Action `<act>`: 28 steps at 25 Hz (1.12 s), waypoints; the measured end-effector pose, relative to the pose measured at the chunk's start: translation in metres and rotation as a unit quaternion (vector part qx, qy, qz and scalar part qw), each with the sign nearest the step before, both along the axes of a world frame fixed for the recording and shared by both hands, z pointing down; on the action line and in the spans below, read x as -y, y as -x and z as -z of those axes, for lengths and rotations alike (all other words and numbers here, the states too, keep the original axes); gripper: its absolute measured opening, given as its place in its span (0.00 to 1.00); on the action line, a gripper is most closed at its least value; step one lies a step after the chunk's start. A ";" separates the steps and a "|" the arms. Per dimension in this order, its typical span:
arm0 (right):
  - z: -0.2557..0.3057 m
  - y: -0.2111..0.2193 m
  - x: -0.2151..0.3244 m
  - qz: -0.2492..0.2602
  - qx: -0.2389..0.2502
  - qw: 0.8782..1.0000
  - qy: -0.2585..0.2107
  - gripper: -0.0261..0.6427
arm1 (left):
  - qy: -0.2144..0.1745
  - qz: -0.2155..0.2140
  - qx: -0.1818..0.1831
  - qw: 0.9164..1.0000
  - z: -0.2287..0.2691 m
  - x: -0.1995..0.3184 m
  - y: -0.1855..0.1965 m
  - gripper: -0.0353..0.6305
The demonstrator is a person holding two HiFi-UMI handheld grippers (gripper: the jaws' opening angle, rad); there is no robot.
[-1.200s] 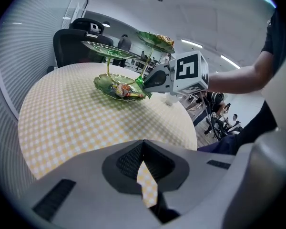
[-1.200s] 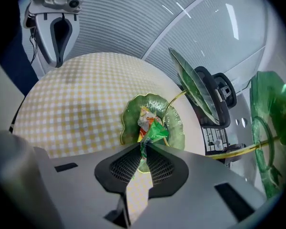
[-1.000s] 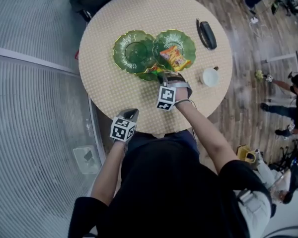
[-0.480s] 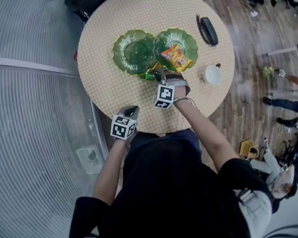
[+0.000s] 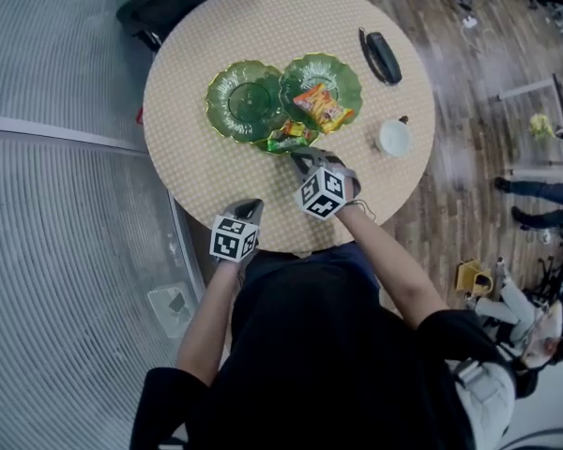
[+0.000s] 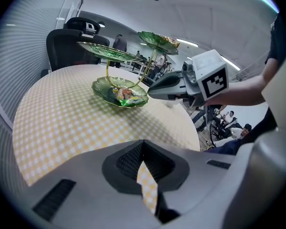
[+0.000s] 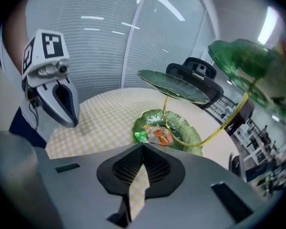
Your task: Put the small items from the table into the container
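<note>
A three-tier stand of green leaf-shaped dishes (image 5: 250,99) stands mid-table. An orange snack packet (image 5: 322,106) lies in the upper right dish (image 5: 338,71). A green and orange packet (image 5: 291,137) lies in the lowest dish (image 7: 181,128), also seen as the packet (image 6: 126,93) in the left gripper view. My right gripper (image 5: 305,161) is shut and empty, just short of the lowest dish on the near side. My left gripper (image 5: 249,213) is shut and empty at the table's near edge. Both pairs of jaws close on nothing in their own views: the left gripper (image 6: 143,154) and the right gripper (image 7: 143,152).
A white cup (image 5: 394,138) stands right of the stand and a black case (image 5: 380,56) lies at the far right. The round table (image 5: 197,167) has a checked cloth. A black chair (image 5: 169,3) stands behind it. People are off to the right on the wooden floor.
My right gripper has drawn back from the lowest dish toward me and rolled; the green packet now lies uncovered in that dish. The left gripper has stayed put.
</note>
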State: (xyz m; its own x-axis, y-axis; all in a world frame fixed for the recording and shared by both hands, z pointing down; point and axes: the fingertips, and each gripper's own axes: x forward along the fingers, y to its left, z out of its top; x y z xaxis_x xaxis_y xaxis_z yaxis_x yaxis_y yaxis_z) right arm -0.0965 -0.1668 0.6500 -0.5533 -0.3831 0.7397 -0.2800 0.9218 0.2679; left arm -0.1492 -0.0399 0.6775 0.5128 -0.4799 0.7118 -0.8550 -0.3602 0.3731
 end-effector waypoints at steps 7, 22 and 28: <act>-0.027 -0.021 -0.071 -0.027 0.078 0.984 0.158 0.08 | -0.012 -0.008 -0.006 1.000 0.004 -0.009 -0.012 0.06; -0.037 -0.045 -0.136 -0.118 0.214 0.905 0.349 0.08 | -0.020 -0.028 -0.014 0.999 0.005 -0.027 -0.033 0.06; -0.029 -0.054 -0.139 -0.141 0.262 0.885 0.359 0.08 | -0.024 -0.029 -0.017 0.999 0.008 -0.032 -0.038 0.06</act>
State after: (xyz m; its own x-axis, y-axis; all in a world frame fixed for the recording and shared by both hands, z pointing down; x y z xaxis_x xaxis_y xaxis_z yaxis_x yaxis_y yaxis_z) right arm -0.0425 -0.0274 0.6792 -0.8493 -0.0962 0.5190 -0.4385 0.6760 -0.5923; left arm -0.1110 -0.0074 0.6695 0.5651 -0.4810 0.6703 -0.8187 -0.4276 0.3833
